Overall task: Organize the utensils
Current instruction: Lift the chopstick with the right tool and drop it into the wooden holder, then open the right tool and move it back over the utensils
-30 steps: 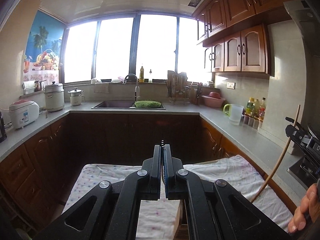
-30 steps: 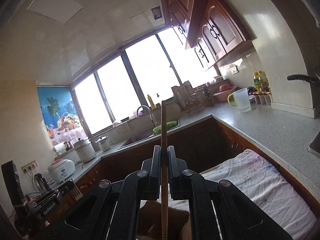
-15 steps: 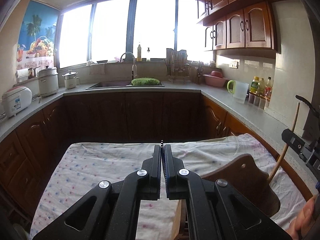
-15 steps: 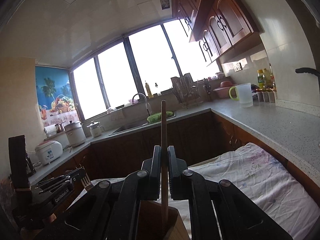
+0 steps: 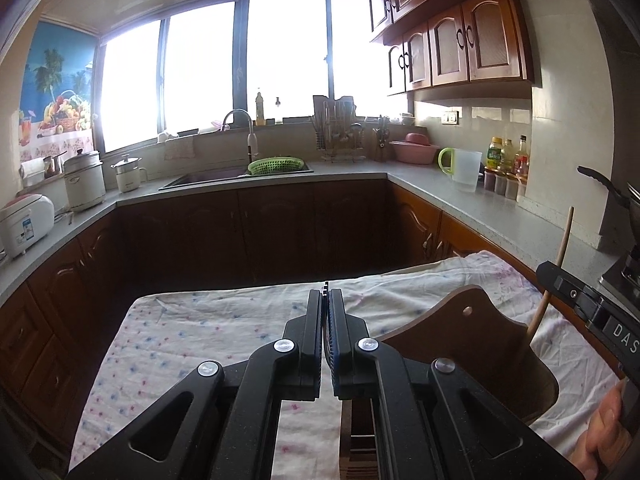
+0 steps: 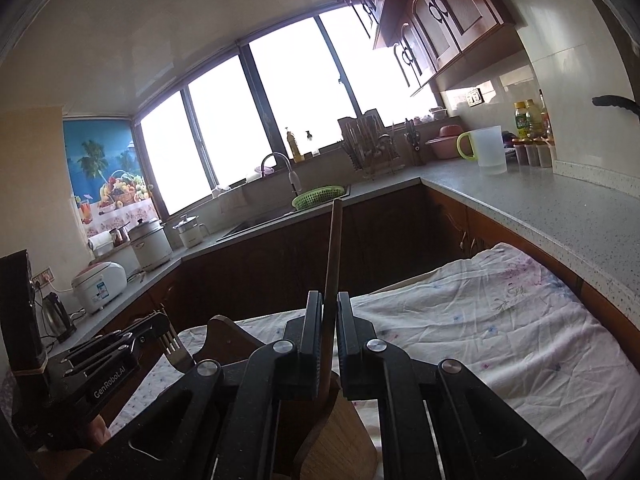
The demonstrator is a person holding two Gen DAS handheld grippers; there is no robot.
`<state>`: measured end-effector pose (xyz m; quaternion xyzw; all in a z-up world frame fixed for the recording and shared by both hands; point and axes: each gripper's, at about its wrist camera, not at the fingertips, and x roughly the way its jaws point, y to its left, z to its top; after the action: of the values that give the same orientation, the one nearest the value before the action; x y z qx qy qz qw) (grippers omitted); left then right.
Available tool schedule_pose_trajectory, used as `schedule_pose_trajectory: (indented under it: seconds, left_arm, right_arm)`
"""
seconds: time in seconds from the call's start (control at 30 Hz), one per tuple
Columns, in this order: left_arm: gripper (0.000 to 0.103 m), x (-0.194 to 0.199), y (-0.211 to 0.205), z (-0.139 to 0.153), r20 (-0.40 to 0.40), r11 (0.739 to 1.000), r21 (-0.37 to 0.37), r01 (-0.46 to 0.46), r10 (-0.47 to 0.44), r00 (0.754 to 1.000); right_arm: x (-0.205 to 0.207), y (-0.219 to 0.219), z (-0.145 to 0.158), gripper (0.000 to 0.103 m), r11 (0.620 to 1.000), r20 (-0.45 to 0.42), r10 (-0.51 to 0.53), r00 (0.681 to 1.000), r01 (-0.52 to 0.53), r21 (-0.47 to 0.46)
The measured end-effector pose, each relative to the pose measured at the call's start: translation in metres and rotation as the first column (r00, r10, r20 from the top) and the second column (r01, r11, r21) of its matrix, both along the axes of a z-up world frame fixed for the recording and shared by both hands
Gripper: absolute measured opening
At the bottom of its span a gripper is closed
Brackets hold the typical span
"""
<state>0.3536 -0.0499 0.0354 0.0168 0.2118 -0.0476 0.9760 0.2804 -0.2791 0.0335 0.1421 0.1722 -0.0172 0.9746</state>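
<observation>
My right gripper (image 6: 329, 300) holds a long wooden stick-like utensil (image 6: 333, 256) between its jaws, handle end pointing up. Its lower end goes down into a brown wooden utensil holder (image 6: 336, 424) on the cloth-covered table. The jaws stand slightly apart around it. In the left wrist view the same stick (image 5: 554, 276) leans out of the holder (image 5: 472, 332) at right, beside the right gripper's body (image 5: 588, 304). My left gripper (image 5: 326, 292) is shut on the thin handle of a metal fork, whose tines (image 6: 172, 346) show in the right wrist view.
The table carries a white flowered cloth (image 5: 208, 344). A grey counter (image 5: 500, 208) runs around the kitchen with a sink (image 5: 224, 176), green basket (image 5: 276, 165), rice cookers (image 5: 24, 224), a jug (image 5: 464, 168) and bottles (image 5: 506, 156).
Both grippers have tilted down and lowered toward the table. The stick has gone deeper into the wooden holder, and the right jaws have loosened a little around it.
</observation>
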Motion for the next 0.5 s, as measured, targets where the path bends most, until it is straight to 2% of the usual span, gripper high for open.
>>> schedule_pose_trajectory:
  seconds: [0.07,0.13,0.17,0.2,0.27,0.37,0.47,0.5]
  left_arm:
    - [0.009,0.000,0.000,0.002,-0.013,1.000,-0.008,0.011,-0.011,1.000]
    - [0.027,-0.003,0.001,0.005,-0.014,1.000,-0.011,0.015,-0.015,1.000]
    - [0.045,-0.007,0.002,0.008,-0.005,1.000,-0.009,0.003,-0.003,1.000]
    - [0.058,-0.011,0.004,0.011,0.009,1.000,-0.007,-0.015,0.015,1.000]
    - [0.061,-0.019,0.011,0.017,0.029,0.999,-0.018,-0.040,0.040,0.999]
    - [0.075,-0.034,0.026,0.021,0.021,0.996,-0.063,-0.064,0.066,0.998]
    - [0.078,-0.053,0.040,0.019,0.001,0.991,-0.099,-0.090,0.091,0.996]
    - [0.079,-0.060,0.044,0.017,-0.009,0.989,-0.107,-0.101,0.100,0.995]
  right_arm:
    - [0.000,-0.001,0.000,0.012,1.000,-0.007,0.001,1.000,0.000,0.008]
    - [-0.001,-0.005,0.001,0.013,1.000,-0.012,-0.001,1.000,0.001,0.028]
    - [-0.003,-0.006,0.002,0.019,0.999,-0.014,-0.002,1.000,0.002,0.040]
    - [-0.006,-0.009,0.003,0.024,0.999,-0.015,-0.004,1.000,0.005,0.052]
    - [-0.013,-0.014,0.008,0.055,0.997,-0.009,-0.009,1.000,0.010,0.078]
    - [-0.029,-0.019,0.017,0.070,0.995,0.004,-0.023,1.000,0.022,0.096]
    - [-0.049,-0.026,0.023,0.086,0.992,0.015,-0.039,0.999,0.037,0.124]
    - [-0.055,-0.028,0.025,0.088,0.990,0.017,-0.043,0.999,0.040,0.133]
